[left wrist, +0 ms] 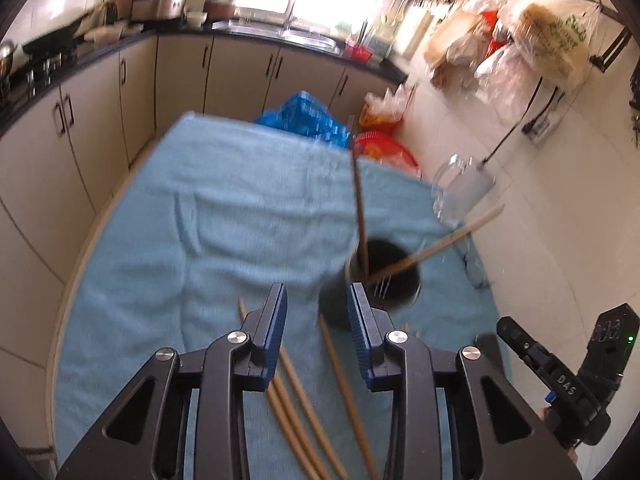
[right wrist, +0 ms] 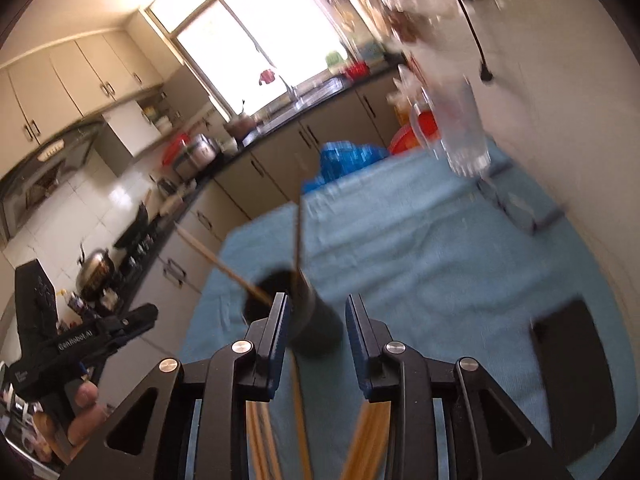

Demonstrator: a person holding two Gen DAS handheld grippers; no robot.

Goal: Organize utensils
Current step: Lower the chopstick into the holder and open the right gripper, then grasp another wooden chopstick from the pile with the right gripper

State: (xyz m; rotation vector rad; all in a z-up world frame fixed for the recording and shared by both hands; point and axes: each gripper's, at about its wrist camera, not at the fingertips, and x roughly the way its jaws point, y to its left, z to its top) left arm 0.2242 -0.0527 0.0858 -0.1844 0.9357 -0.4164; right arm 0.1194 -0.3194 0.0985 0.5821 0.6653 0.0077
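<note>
Landmark: dark cup (left wrist: 370, 276) on blue towel (left wrist: 200, 220), two chopsticks already standing in it.

Left gripper (left wrist: 318, 312): partly open, holding nothing, just left of cup.

Loose chopsticks (left wrist: 304, 400): flat on towel just short of cup, under and between left fingers, long axes running toward cup.

Right gripper (right wrist: 316, 322): partly open, seemingly empty; blur hampers view. Cup just ahead; left gripper probably nearer the chopsticks.
</note>
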